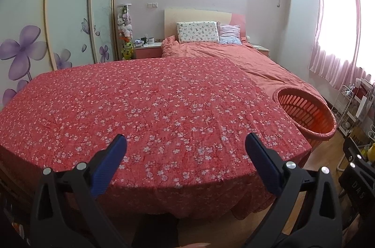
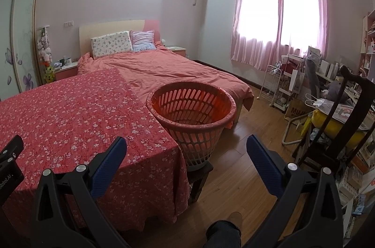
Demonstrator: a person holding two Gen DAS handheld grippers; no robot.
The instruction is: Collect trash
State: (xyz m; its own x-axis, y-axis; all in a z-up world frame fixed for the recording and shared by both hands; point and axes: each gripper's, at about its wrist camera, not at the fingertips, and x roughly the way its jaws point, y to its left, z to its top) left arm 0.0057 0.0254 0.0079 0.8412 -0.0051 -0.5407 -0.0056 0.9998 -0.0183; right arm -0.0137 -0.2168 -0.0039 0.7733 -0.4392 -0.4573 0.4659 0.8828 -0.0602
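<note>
An orange slotted plastic basket (image 2: 191,107) stands on a dark stool beside the table's right edge; its inside looks empty. It also shows at the right of the left wrist view (image 1: 307,112). My left gripper (image 1: 186,142) is open and empty, held over the near edge of a table covered with a red flowered cloth (image 1: 145,107). My right gripper (image 2: 186,144) is open and empty, held in front of the basket, over the table's corner (image 2: 70,119) and the floor. No trash shows on the cloth in either view.
A bed (image 2: 168,69) with a pink quilt and pillows lies behind the table. A wardrobe with purple flowers (image 1: 58,25) stands at left. A dark chair (image 2: 346,107), a wire rack and cluttered shelves stand at right on the wooden floor (image 2: 246,142).
</note>
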